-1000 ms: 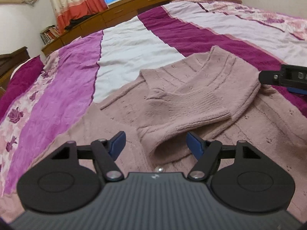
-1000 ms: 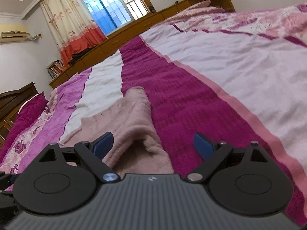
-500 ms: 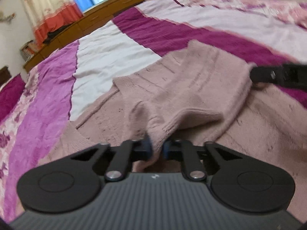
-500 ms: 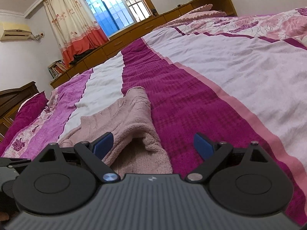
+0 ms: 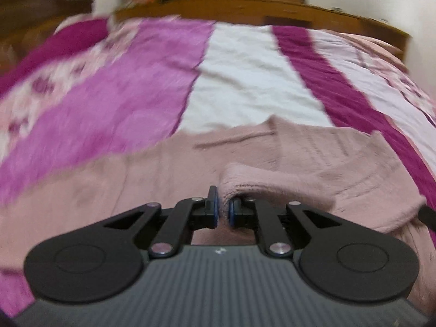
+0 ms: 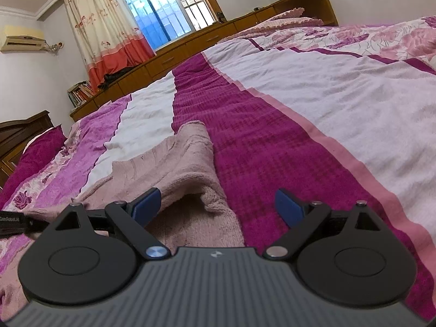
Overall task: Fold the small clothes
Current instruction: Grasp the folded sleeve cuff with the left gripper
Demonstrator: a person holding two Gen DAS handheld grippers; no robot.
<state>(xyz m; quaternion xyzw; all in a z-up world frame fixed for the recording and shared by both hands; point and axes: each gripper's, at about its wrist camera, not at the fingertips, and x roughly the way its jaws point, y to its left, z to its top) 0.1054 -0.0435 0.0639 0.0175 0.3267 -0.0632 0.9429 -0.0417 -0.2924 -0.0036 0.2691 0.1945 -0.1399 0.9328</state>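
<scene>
A dusty-pink knit sweater point(image 5: 313, 158) lies spread on the striped bedspread point(image 5: 245, 76), with one sleeve folded across its body. My left gripper point(image 5: 223, 211) is shut on the cuff end of that sleeve and holds it just above the sweater. The left wrist view is motion-blurred. In the right wrist view the sweater point(image 6: 185, 163) lies low and to the left. My right gripper point(image 6: 218, 207) is open and empty, its jaws on either side of the sweater's right edge. The left gripper's tip point(image 6: 16, 222) shows at the left edge there.
The bedspread point(image 6: 272, 125) has magenta, white and pink floral stripes and stretches far ahead and to the right. A wooden cabinet run point(image 6: 190, 51) with a curtained window point(image 6: 163, 8) stands beyond the bed. A dark wooden headboard point(image 6: 19, 133) is at left.
My left gripper closed on the sleeve cuff and has swung left with it, so its view now faces the headboard end. My right gripper has stayed open and hardly moved.
</scene>
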